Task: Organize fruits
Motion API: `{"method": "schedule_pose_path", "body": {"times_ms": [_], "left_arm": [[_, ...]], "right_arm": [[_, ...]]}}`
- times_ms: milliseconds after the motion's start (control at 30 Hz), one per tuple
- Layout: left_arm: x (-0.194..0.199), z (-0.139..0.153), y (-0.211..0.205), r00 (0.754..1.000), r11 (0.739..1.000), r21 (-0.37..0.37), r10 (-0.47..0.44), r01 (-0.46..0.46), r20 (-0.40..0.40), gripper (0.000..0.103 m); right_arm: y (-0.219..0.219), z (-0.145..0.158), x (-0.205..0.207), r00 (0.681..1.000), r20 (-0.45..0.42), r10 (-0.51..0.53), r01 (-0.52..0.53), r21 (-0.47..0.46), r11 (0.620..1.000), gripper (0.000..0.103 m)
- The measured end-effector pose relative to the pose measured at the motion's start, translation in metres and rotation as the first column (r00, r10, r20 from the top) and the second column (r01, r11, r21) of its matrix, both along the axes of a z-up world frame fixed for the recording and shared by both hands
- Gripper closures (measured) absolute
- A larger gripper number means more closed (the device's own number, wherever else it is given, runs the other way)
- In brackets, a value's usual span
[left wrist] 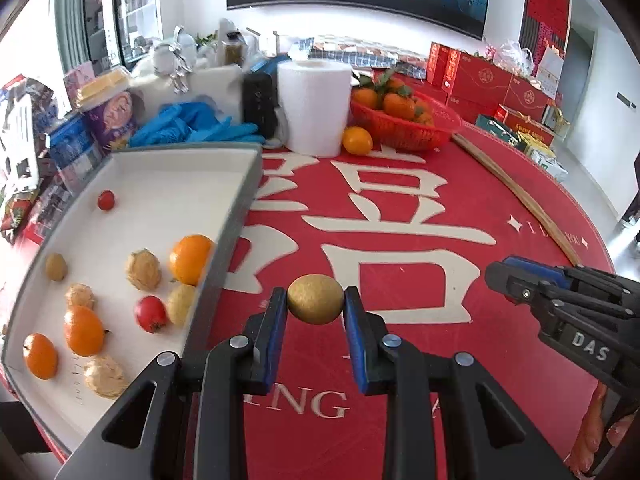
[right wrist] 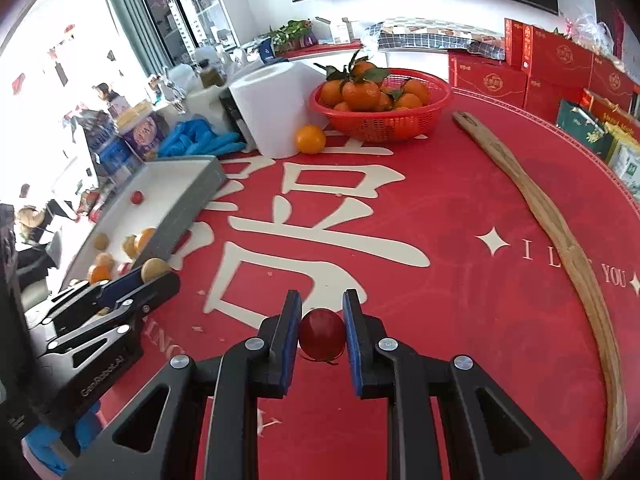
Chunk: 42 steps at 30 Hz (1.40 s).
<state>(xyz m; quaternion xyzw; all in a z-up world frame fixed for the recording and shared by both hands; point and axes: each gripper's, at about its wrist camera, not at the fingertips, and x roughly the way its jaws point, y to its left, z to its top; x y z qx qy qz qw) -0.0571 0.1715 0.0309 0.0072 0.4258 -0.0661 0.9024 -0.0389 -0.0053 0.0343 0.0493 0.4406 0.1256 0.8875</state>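
My left gripper (left wrist: 315,306) is shut on a round yellow-brown fruit (left wrist: 315,299), held above the red tablecloth just right of the white tray (left wrist: 168,184). The tray holds several fruits: oranges (left wrist: 190,258), small red fruits (left wrist: 150,313) and tan ones (left wrist: 143,269). My right gripper (right wrist: 321,330) is shut on a small red fruit (right wrist: 322,334) over the tablecloth. The left gripper with its yellow fruit (right wrist: 155,269) shows at the left of the right wrist view, beside the tray (right wrist: 192,196). The right gripper (left wrist: 504,276) shows at the right of the left wrist view.
A red basket of oranges (right wrist: 380,120) stands at the back, with a loose orange (right wrist: 310,139) and a paper towel roll (right wrist: 272,112) beside it. Blue gloves (left wrist: 192,126) and clutter lie behind the tray. A long wooden stick (right wrist: 560,232) lies at the right.
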Motion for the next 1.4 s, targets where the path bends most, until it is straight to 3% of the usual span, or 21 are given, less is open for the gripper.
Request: {"method": "schedule_pose_path", "body": {"times_ms": [133, 233, 300, 333, 367, 400, 433, 467, 800, 933, 1167, 1400], "left_arm": [[0.007, -0.017, -0.013, 0.999, 1.0, 0.008, -0.023, 0.024, -0.045, 0.072], [0.007, -0.02, -0.023, 1.0, 0.998, 0.059, -0.022, 0.023, -0.02, 0.071], [0.009, -0.02, -0.026, 1.0, 0.998, 0.058, -0.023, 0.024, -0.021, 0.066], [0.01, -0.02, -0.026, 1.0, 0.998, 0.059, -0.02, 0.022, -0.023, 0.054], [0.011, -0.021, -0.026, 1.0, 0.998, 0.063, -0.013, 0.014, -0.021, 0.038], [0.012, -0.022, -0.024, 1.0, 0.998, 0.065, -0.004, 0.005, -0.024, 0.031], [0.013, -0.023, -0.023, 1.0, 0.998, 0.063, 0.006, -0.005, -0.022, 0.025], [0.014, -0.024, -0.021, 1.0, 0.998, 0.055, 0.01, -0.008, -0.027, 0.024], [0.021, -0.027, -0.03, 0.999, 0.998, 0.046, -0.029, 0.031, -0.043, 0.014], [0.025, -0.028, -0.027, 0.999, 0.999, 0.043, -0.014, 0.017, -0.052, 0.009], [0.025, -0.028, -0.028, 0.999, 0.999, 0.042, -0.013, 0.015, -0.053, 0.008], [0.024, -0.028, -0.028, 0.998, 0.998, 0.043, -0.047, 0.049, -0.052, 0.008]], "right_arm": [[-0.003, -0.011, 0.002, 0.999, 0.01, -0.033, 0.034, -0.109, 0.993, 0.081], [-0.014, -0.022, 0.003, 0.998, -0.019, -0.054, 0.052, -0.116, 0.992, 0.081], [-0.019, -0.022, 0.001, 0.998, -0.006, -0.06, 0.058, -0.121, 0.991, 0.081], [-0.021, -0.022, 0.001, 0.998, -0.003, -0.065, 0.064, -0.131, 0.989, 0.079], [-0.022, -0.022, 0.0, 0.998, -0.002, -0.063, 0.062, -0.131, 0.989, 0.068], [-0.024, -0.021, -0.001, 0.998, -0.001, -0.06, 0.06, -0.126, 0.99, 0.056], [-0.025, -0.022, -0.001, 0.998, -0.001, -0.064, 0.064, -0.128, 0.99, 0.025], [-0.026, -0.022, -0.002, 0.997, 0.007, -0.075, 0.075, -0.136, 0.988, 0.018], [-0.029, -0.03, -0.001, 0.994, 0.023, -0.103, 0.106, -0.168, 0.98, 0.016], [-0.03, -0.034, 0.007, 0.993, -0.005, -0.118, 0.115, -0.201, 0.973, 0.0], [-0.032, -0.035, 0.008, 0.992, -0.004, -0.123, 0.12, -0.2, 0.972, 0.0], [-0.042, -0.034, 0.006, 0.981, -0.004, -0.194, 0.19, -0.202, 0.961, 0.0]]}}
